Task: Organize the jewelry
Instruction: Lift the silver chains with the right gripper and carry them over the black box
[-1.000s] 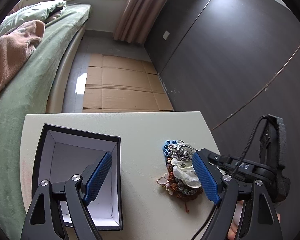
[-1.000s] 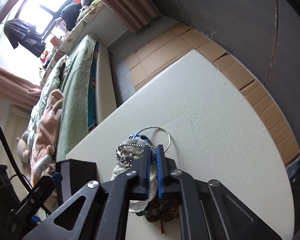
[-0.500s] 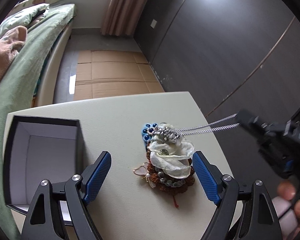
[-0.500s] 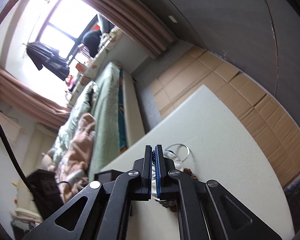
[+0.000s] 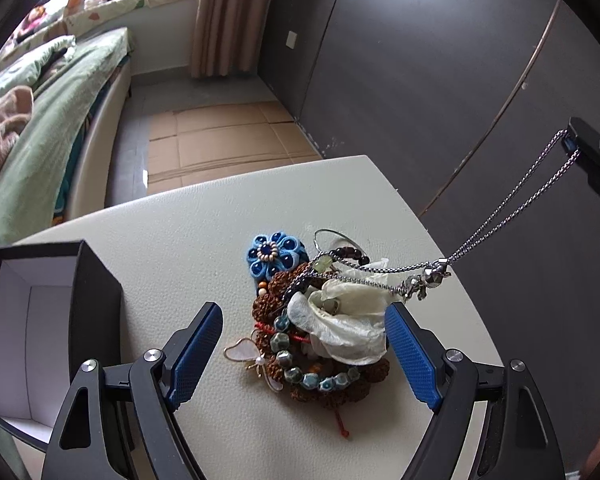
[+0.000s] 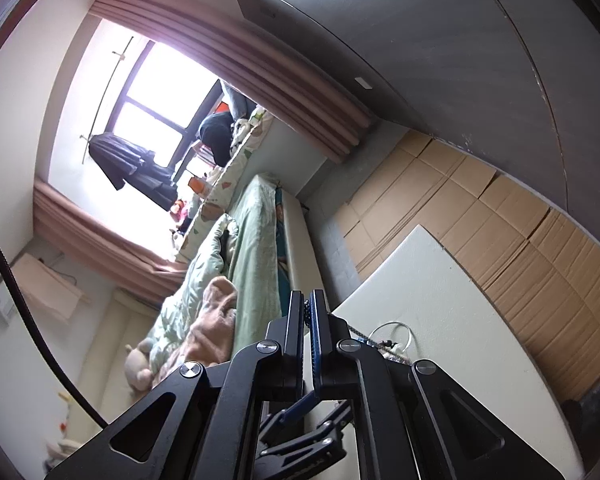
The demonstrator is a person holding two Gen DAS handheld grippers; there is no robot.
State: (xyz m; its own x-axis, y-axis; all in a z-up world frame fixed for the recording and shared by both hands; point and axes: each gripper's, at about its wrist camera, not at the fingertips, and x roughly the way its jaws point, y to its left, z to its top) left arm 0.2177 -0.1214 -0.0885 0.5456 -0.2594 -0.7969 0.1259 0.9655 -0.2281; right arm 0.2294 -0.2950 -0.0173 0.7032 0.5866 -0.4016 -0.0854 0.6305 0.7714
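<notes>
Left wrist view, left to right: one open box [image 5: 52, 320] on your table [image 5: 180, 224], then one jewelry pile [image 5: 316, 332] between your left gripper's [image 5: 306, 352] spread jaws, nothing grasped. One flower brooch [image 5: 274, 255], one butterfly pin [image 5: 246, 354]. Your right gripper [image 6: 306, 316] is clamped on one chain [image 5: 512, 216], stretched taut up from the pile.
</notes>
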